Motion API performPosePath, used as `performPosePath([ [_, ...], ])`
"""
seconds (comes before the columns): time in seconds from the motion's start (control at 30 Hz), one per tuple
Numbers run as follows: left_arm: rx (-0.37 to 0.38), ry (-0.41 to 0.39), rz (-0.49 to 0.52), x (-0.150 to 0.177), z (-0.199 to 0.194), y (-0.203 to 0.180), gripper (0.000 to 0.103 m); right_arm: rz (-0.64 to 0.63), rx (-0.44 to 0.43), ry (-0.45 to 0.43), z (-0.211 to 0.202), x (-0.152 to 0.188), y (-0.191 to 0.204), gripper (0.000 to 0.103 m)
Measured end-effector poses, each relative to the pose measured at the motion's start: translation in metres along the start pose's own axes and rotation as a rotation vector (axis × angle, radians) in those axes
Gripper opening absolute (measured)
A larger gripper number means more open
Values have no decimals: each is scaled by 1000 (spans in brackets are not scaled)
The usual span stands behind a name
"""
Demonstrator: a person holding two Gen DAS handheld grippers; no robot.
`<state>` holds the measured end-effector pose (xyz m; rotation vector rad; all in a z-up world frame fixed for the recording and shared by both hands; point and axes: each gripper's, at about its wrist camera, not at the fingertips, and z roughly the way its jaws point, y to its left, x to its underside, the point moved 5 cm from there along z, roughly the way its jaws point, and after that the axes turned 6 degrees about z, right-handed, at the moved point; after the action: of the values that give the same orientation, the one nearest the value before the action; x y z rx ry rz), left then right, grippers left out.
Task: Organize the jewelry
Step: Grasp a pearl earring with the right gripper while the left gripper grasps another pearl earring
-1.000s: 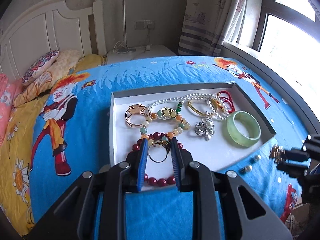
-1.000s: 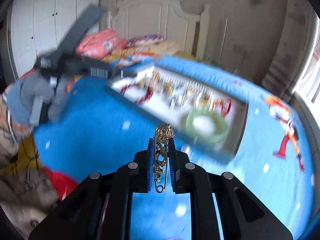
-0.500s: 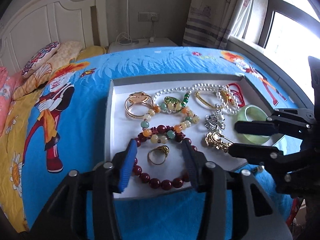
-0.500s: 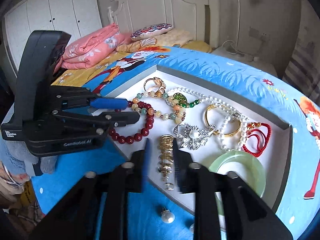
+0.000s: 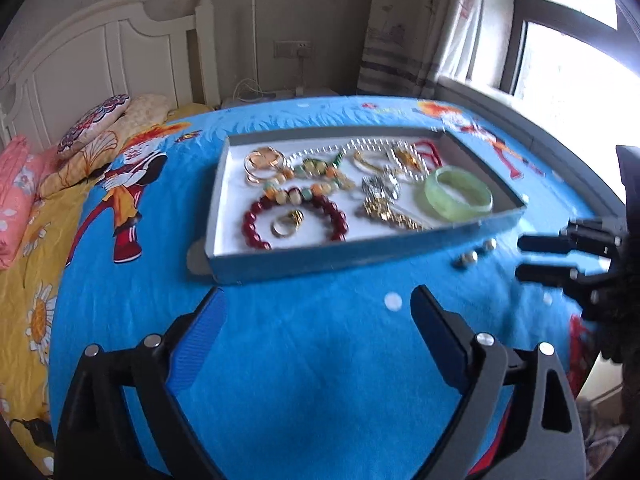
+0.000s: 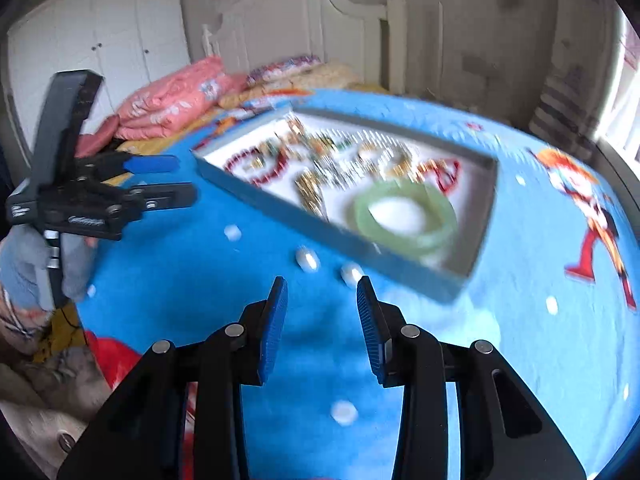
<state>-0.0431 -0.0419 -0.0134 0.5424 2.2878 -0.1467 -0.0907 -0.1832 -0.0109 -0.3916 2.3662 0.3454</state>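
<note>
Two pearl earrings (image 6: pixel 328 266) are all that lies loose on the blue bedspread (image 5: pixel 312 360), just beside the near wall of the shallow tray (image 5: pixel 360 254); everything else already sits inside. That is probably why the right gripper (image 6: pixel 322 308) hangs low with its jaws apart and empty, aimed at the pair from just short of them. In the left wrist view the same studs (image 5: pixel 474 252) show near the tray's right corner.

The left gripper (image 5: pixel 318 308) is spread wide and holds nothing (it hovers over bare cloth, well on the near side of the tray). A second ago it was closed around the gold ring (image 5: pixel 288 222), which now rests inside the loop of the dark red bead bracelet (image 5: pixel 294 220). The right gripper then carried the gold brooch (image 5: pixel 390 214); that now lies in the tray between the silver flower pin and the green jade bangle (image 5: pixel 458 194). Both grippers have since pulled back.
</note>
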Motion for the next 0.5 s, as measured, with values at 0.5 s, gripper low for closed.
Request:
performPosePath([
  [0.5,29,75,43,10,17,-10,92,-25,107,85,33,-7,-7,29],
])
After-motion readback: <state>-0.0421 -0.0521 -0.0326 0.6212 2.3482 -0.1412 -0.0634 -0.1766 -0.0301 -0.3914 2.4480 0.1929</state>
